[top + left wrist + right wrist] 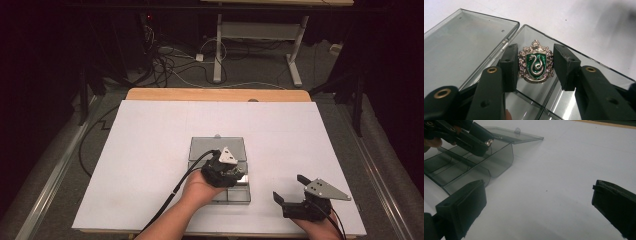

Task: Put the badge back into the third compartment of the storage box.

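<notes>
Dim room, evenly lit white table, dark surroundings, soft blurred close-ups

The left gripper has its two black jaws rising from the bottom edge, and between them sits a silver-toned crest badge, a shield of green enamel with a coiled silver serpent on it and an ornate scrolled border. The left pad lies against the badge's left edge; the right pad stands just beside its right edge, and whether it touches is hard to tell. The badge is upright over a compartment of a smoky clear plastic box, whose thin dividers run below the jaws. The box's hinged lid lies open to the left, flat on the white table surface.
</notes>
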### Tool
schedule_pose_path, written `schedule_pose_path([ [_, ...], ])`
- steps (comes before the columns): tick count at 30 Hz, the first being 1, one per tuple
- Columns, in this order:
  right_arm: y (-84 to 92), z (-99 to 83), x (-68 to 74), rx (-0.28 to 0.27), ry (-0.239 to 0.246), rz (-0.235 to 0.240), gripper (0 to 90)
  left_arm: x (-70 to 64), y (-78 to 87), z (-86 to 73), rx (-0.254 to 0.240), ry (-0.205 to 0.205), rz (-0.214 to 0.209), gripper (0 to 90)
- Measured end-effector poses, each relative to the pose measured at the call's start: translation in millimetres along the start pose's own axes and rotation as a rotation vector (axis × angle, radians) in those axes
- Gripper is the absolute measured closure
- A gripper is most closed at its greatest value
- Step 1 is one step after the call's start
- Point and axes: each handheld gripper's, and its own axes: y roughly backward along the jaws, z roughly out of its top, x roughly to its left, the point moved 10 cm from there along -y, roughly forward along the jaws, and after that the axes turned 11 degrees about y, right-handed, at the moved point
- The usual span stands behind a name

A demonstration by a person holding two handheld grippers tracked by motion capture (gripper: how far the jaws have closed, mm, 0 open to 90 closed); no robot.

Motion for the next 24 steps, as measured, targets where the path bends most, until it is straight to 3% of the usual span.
schedule_pose_path([
  [8,-0.2,0.0,0.3,-0.001,0.0,0.0,0.4,0.3,0.1,0.6,-0.001,0.007,-0.007,55.0],
  [13,-0.1,0.5,0.7,-0.005,0.002,0.002,0.4,1.2,5.2,4.7,-0.029,0.022,-0.015,42.0],
  [24,-0.8,-0.5,1.2,0.001,0.002,0.003,0.4,9.1,24.8,6.3,-0.052,0.028,-0.032,35.9],
])
